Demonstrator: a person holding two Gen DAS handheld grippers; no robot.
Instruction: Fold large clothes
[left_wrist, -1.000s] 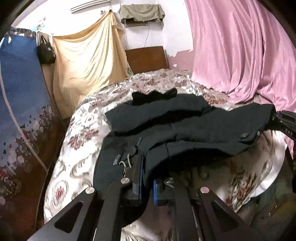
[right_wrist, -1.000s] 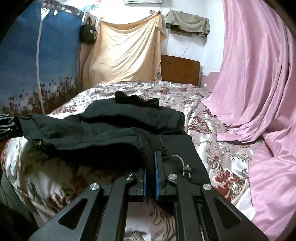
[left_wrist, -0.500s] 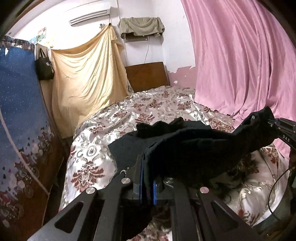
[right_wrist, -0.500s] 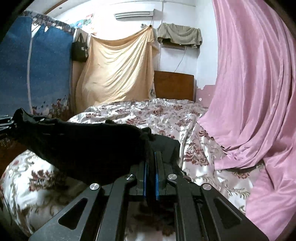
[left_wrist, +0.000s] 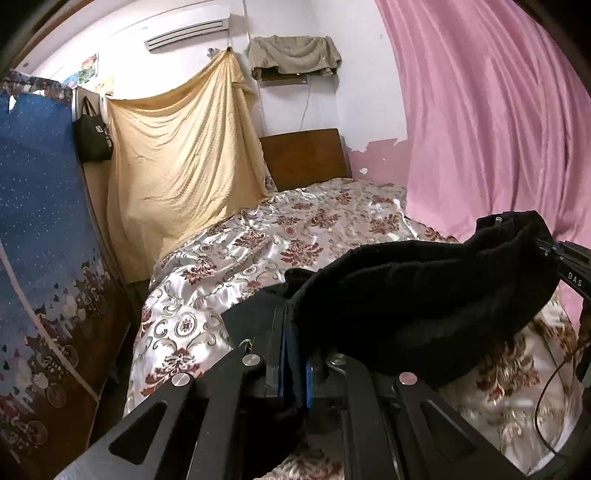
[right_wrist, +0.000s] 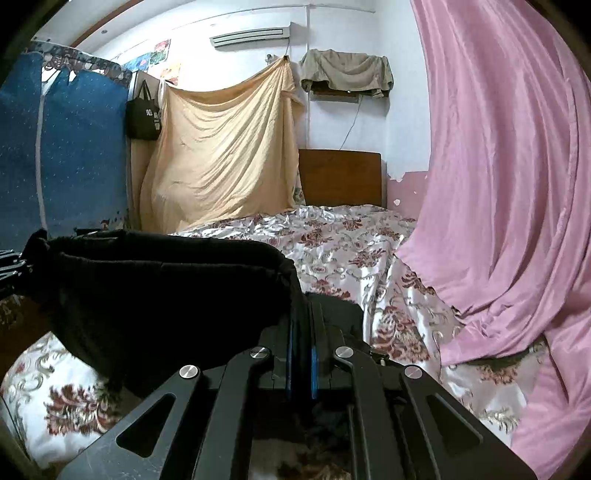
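A large black garment (left_wrist: 424, 299) hangs lifted above the floral bedspread (left_wrist: 288, 236), stretched between my two grippers. My left gripper (left_wrist: 293, 354) is shut on one end of it, with cloth pinched between the blue pads. The other end runs off right to my right gripper, seen at the frame edge. In the right wrist view the same black garment (right_wrist: 155, 291) sags leftward from my right gripper (right_wrist: 302, 350), which is shut on its edge. The garment's lower part droops toward the bed; how it is folded is hidden.
The bed's wooden headboard (right_wrist: 340, 177) stands at the far wall. A pink curtain (right_wrist: 509, 184) drapes onto the bed's right side. A yellow sheet (left_wrist: 177, 162) and a black bag (left_wrist: 92, 136) hang at left, beside a blue patterned panel (left_wrist: 37, 229).
Both grippers have risen and pulled back with the black garment. It lay spread on the bed a second ago and now hangs clear of most of the bedspread.
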